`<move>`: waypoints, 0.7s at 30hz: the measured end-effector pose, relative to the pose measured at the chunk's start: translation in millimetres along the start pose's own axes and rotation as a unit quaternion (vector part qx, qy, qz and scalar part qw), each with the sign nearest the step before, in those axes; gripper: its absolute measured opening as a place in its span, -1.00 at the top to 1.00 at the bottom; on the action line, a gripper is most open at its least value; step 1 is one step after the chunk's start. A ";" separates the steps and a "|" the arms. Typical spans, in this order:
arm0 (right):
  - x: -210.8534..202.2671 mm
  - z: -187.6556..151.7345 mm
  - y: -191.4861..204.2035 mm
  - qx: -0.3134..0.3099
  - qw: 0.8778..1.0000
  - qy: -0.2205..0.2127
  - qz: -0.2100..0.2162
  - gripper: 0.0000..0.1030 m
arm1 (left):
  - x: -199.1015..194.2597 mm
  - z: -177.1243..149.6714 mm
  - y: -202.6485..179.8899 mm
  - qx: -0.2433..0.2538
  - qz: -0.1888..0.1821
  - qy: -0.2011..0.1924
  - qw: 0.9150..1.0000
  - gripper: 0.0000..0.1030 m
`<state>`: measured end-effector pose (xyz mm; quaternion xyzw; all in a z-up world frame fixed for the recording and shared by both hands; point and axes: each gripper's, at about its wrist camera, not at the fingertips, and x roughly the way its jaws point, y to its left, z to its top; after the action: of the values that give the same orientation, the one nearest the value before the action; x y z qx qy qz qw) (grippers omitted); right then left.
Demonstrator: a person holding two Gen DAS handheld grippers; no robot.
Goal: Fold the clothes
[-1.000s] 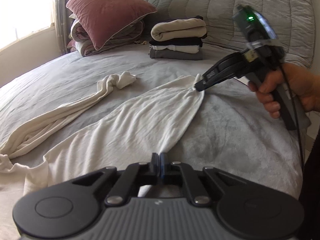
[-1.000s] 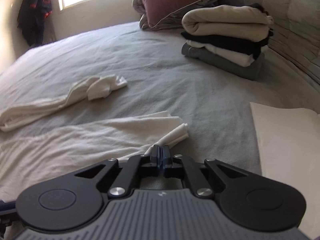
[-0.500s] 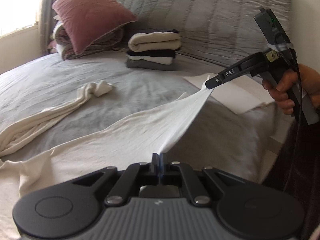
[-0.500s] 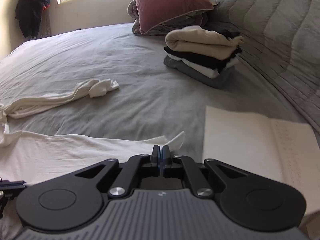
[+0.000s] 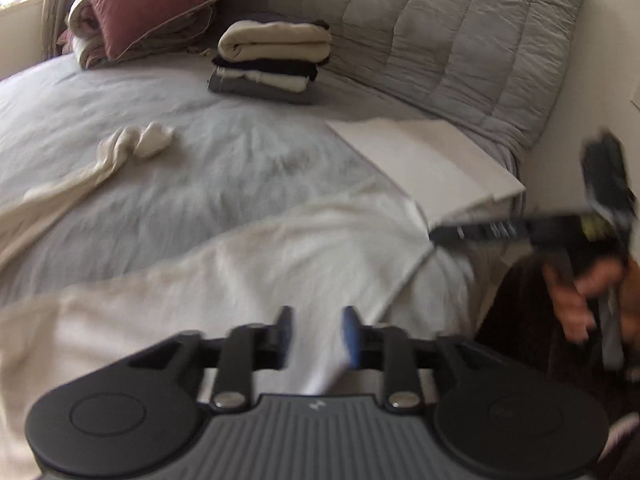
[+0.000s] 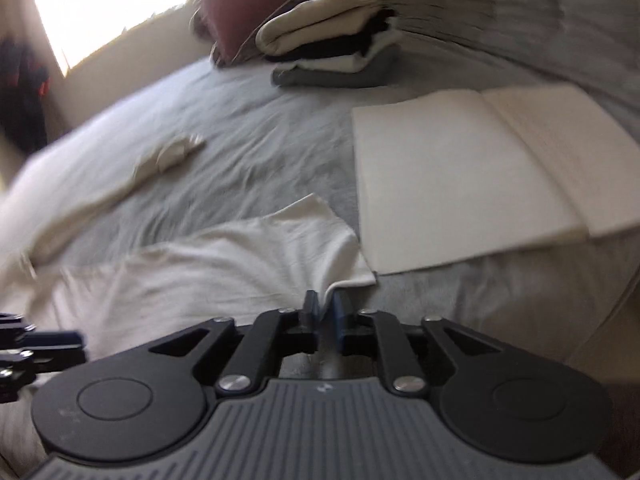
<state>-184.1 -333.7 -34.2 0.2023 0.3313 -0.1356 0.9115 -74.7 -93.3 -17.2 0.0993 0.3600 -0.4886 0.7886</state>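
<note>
Viewing both wrists, we are seeing the left gripper [image 5: 316, 334] released over the white garment [image 5: 260, 264]; the right gripper [image 6: 323, 314] is parting slightly, hem between its pads; only the left view is showing the hand [image 5: 580, 292].

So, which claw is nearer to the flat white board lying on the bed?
Right. The right claw is just beside the white board, near its closest corner. The left claw is farther back, over the cream garment.
</note>
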 end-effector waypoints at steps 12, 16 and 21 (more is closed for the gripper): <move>2.2 -6.1 -30.1 0.093 0.995 -0.030 0.035 0.28 | 123.3 83.3 -38.2 0.034 -0.018 0.022 0.999 0.14; 8.3 -9.4 -29.1 0.095 0.993 -0.045 0.044 0.28 | 134.4 82.9 -39.8 0.018 -0.018 0.016 1.000 0.22; 14.5 -10.5 -29.0 0.086 0.994 -0.056 0.045 0.84 | 134.4 78.0 -39.1 -0.014 -0.015 -0.010 1.000 0.96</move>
<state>-190.1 -356.1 -59.2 0.2869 0.2577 -0.1341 0.9128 -35.6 -246.6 -42.7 0.0777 0.3606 -0.4963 0.7859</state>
